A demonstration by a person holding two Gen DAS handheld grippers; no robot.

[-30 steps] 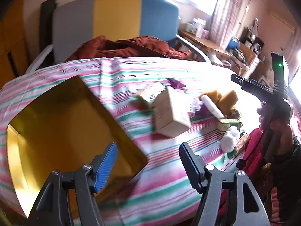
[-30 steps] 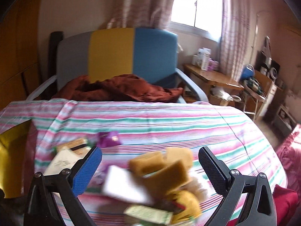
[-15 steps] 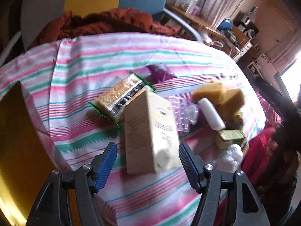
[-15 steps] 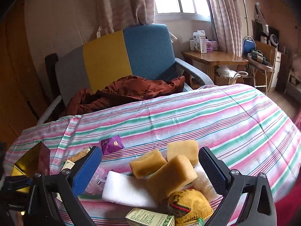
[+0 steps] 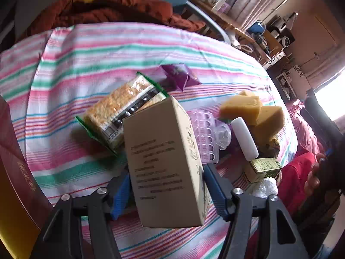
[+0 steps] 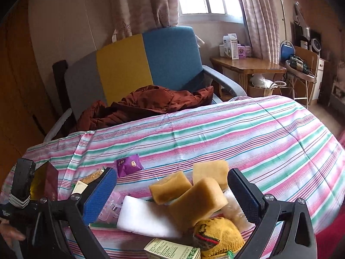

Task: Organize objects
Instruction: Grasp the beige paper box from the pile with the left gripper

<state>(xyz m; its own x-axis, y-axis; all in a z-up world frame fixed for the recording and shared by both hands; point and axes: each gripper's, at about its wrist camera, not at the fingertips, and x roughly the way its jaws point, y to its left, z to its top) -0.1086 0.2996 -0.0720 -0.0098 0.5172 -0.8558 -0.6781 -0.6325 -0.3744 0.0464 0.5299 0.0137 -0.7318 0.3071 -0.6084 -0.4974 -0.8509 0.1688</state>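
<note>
**Beige carton between closing left jaws**

The tall beige printed cardboard carton [image 5: 166, 164] stands on the pink-and-green striped cloth [image 5: 90, 49], between the left gripper [image 5: 166, 192], whose jaws are closing; pad contact cannot be confirmed. A green-edged cracker packet [image 5: 120, 110] lies just behind it. The right gripper [image 6: 172, 196] hangs spread wide above yellow sponge blocks [image 6: 196, 200], holding nothing.
</note>
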